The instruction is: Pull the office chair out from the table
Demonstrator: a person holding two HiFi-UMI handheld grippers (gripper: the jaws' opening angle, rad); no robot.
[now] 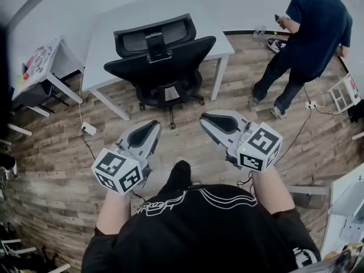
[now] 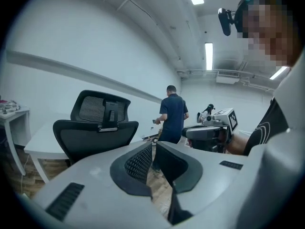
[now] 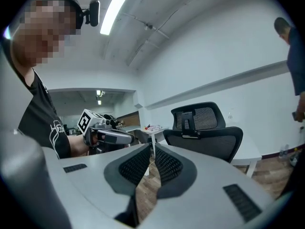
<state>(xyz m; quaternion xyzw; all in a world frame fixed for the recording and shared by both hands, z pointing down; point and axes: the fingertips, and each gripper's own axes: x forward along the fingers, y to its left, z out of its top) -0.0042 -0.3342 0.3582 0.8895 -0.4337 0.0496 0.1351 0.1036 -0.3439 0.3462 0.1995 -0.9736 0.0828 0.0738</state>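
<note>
**Both grippers closed and empty; chair pushed in at the table**

The office chair [image 1: 162, 61] stands pushed in at the near long edge of the white table [image 1: 114, 21]. Its back and mesh headrest face the person, and its wheeled base rests on the wood floor [image 1: 62, 164] between the table legs.

Left gripper [image 1: 153, 125]: the jaws are together with nothing between the pads (its own view shows only a thin slit of floor between them). It points toward the chair from the near side, well apart from it and touching nothing.

Right gripper [image 1: 207, 118]: the jaws are likewise drawn together and hold nothing. It is level with the left gripper, the two side by side with a gap between them, and it is also clear of the chair.

Surroundings: a second person in a dark blue shirt [image 1: 313, 27] stands beyond the table's right end, turned away. A small white side table [image 1: 52, 75] with items on top sits to the left of the main table.
</note>
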